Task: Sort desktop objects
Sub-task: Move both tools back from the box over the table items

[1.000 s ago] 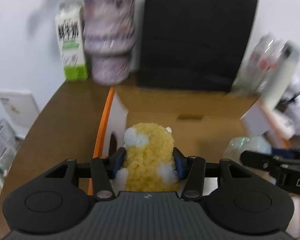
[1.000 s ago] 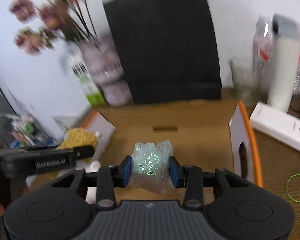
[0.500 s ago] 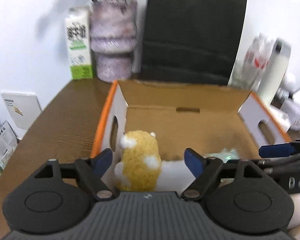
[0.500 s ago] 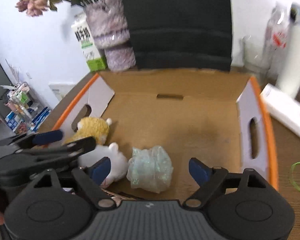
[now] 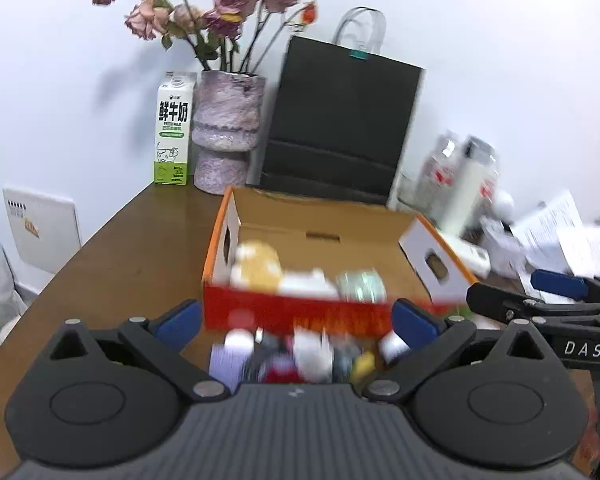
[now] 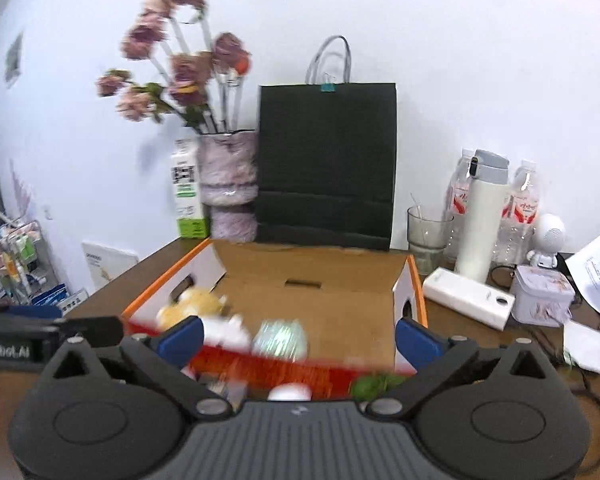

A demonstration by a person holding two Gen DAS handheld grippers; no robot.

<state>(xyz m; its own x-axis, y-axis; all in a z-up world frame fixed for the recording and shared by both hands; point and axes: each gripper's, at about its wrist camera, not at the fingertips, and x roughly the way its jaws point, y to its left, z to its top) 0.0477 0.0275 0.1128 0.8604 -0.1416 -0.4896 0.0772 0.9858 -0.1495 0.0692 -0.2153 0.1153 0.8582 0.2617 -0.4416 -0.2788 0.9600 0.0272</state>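
A cardboard box (image 5: 224, 232) with orange rims and a red front stands on the brown desk. Inside it lie a yellow plush toy (image 5: 258, 268), a white plush (image 5: 306, 282) and a teal crumpled wad (image 5: 360, 286). My left gripper (image 5: 296, 322) hangs in front of the box, its jaws opening wide, with nothing held between them. My right gripper (image 6: 298, 338) is beside it, jaws also opening and holding nothing. From there I see the yellow plush toy (image 6: 196, 306) and the teal wad (image 6: 280, 338) in the box (image 6: 410, 300). Several small blurred items (image 5: 300, 356) lie before the box.
Behind the box stand a milk carton (image 5: 173, 136), a vase (image 5: 228, 132) of dried flowers and a black paper bag (image 5: 340, 128). To the right are a glass (image 6: 428, 236), a white flask (image 6: 482, 220), water bottles, a white power bank (image 6: 468, 298), a tin (image 6: 544, 296) and papers.
Both grippers let go, the left of the yellow plush and the right of the teal wad, which now lie in the box. Both opened wide and drew back out of the box.
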